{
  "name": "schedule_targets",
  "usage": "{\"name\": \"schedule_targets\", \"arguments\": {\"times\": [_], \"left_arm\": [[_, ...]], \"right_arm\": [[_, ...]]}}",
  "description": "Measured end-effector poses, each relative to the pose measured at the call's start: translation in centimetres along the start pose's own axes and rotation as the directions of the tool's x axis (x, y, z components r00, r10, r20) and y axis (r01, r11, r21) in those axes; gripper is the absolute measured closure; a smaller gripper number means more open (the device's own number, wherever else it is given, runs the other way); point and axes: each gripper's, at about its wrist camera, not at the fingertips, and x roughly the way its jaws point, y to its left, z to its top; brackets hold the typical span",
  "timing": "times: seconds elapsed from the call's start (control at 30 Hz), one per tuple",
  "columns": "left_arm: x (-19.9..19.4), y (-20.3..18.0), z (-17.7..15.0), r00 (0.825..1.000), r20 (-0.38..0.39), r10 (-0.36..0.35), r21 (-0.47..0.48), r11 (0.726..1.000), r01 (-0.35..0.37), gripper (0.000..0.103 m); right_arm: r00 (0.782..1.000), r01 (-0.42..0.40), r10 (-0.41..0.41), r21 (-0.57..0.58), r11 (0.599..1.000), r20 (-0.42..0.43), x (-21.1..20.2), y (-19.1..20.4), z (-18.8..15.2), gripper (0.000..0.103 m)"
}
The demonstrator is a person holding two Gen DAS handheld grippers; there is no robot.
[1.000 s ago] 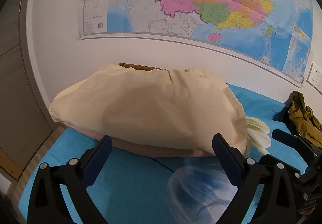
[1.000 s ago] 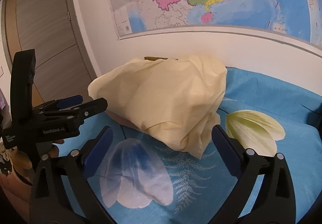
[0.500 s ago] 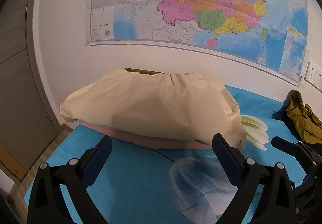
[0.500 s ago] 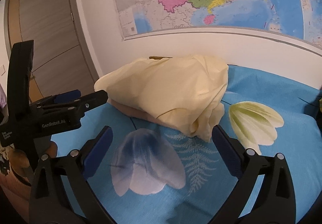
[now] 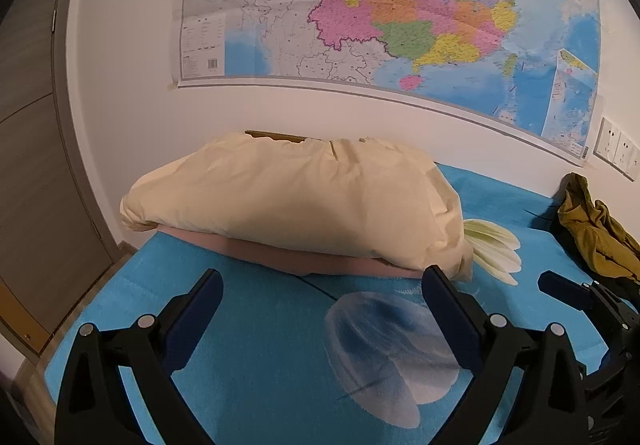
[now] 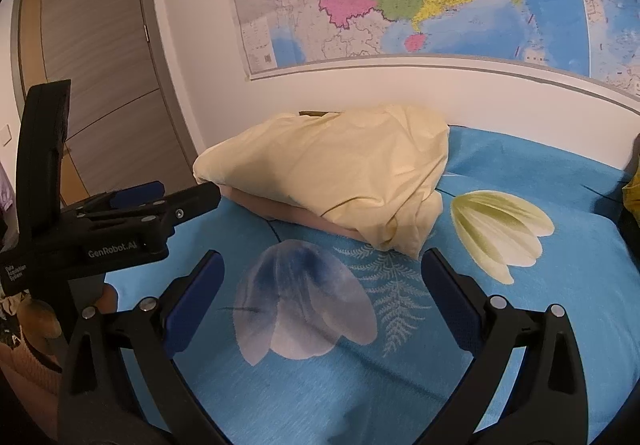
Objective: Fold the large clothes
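Nearest in both wrist views, the left gripper [image 5: 320, 295] and the right gripper [image 6: 322, 277] hang side by side above the bed [image 5: 256, 357], each with its jaws spread wide and nothing between them; they are released and apart from any cloth, which suggests they are poised between grasps rather than working a fold. Under them the blue bedsheet with its printed flowers lies bare, a flat stretch that would suit spreading a garment. Farther back, near the wall, a cream-yellow cloth [image 5: 296, 205] sits in a soft mound on a pinkish folded layer [image 5: 320, 265], stacked as if set aside. Whether it is a garment or a pillowcase cannot be told. At the far right an olive-brown garment [image 5: 596, 233] lies crumpled against the wall, unfolded and well apart from both grippers; it is probably the next piece to fold. No container shows in either view. Behind everything a large map [image 5: 400, 5] hangs on the wall.
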Motion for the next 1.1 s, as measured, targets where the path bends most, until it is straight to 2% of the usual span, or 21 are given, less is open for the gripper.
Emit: {"name": "schedule_targets", "arguments": {"times": [1.1], "left_arm": [[-1.2, -0.1, -0.7, 1.000, 0.006, -0.010, 0.009, 1.000, 0.010, 0.007]], "right_arm": [[1.000, -0.002, 0.002, 0.014, 1.000, 0.012, -0.9, 0.1, -0.5, 0.006]]}}
